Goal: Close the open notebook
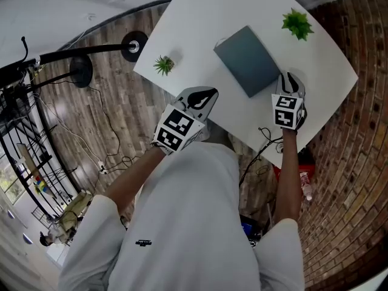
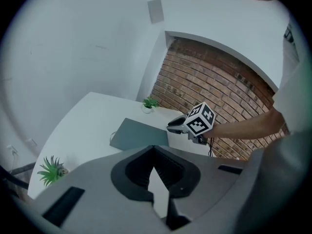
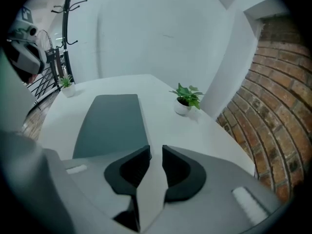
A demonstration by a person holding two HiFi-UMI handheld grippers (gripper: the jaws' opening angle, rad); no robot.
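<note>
Notebook (image 1: 250, 59): lies flat near the middle of the white tabletop (image 1: 200, 29), grey cover uppermost and no pages showing. It appears already closed.

Right gripper (image 1: 293, 77): sits just beside the notebook's near right corner and points down at the tabletop. Its fingers (image 3: 183, 172) stand a little apart with only bare tabletop between them, so nothing is held. This placement suggests a release at the cover's edge.

Left gripper (image 1: 209, 94): is held over the near tabletop edge, well apart from the notebook. Its fingers (image 2: 136, 172) meet at the tips and are empty. It seems to be on standby, playing no part.

Two small potted plants (image 1: 163, 64) (image 1: 297, 23) stand away from the notebook.
</note>
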